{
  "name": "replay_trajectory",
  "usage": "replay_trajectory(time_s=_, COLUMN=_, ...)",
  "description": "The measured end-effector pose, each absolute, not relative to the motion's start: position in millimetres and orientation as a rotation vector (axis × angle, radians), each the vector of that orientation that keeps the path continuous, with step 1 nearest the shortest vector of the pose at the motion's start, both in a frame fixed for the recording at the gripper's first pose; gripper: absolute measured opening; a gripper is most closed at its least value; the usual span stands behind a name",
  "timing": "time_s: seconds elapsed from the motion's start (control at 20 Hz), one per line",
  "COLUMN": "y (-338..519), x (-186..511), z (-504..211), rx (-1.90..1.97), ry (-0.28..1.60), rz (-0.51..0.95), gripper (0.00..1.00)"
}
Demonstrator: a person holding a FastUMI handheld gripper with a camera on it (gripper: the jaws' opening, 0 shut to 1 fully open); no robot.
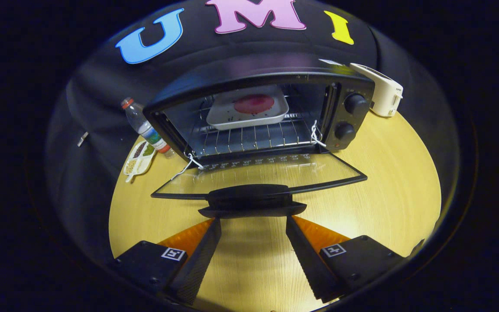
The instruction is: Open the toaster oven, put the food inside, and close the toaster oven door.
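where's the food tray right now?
In the gripper view, the food tray sits on the wire rack inside the open toaster oven, beyond the lowered door and the open, empty gripper.

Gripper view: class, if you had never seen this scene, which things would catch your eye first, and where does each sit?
The black toaster oven stands on the round wooden table with its glass door folded down flat. On its wire rack sits a grey tray with a round pink piece of food. The open gripper holds nothing, its fingers just short of the door handle.
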State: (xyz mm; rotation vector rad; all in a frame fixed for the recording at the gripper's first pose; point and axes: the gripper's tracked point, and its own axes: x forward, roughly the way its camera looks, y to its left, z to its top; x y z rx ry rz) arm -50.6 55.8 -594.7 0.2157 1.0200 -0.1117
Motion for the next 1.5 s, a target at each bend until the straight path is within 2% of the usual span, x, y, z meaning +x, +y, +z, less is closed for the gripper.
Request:
replay_trajectory(time_s=0.35, y=58.0, x=-31.7, z=-568.0, rx=0.246, ry=0.910, rz=-0.096, gripper=0.99)
replay_trajectory(time_s=0.95, y=59.0, x=-24.1, z=-559.2, rx=0.254, ry=0.881, rz=-0.075, gripper=0.99)
replay_trajectory(time_s=1.5, y=-46.0, x=-40.0, z=-424.1, rx=0.129, ry=0.637, rz=-0.184, gripper=0.99)
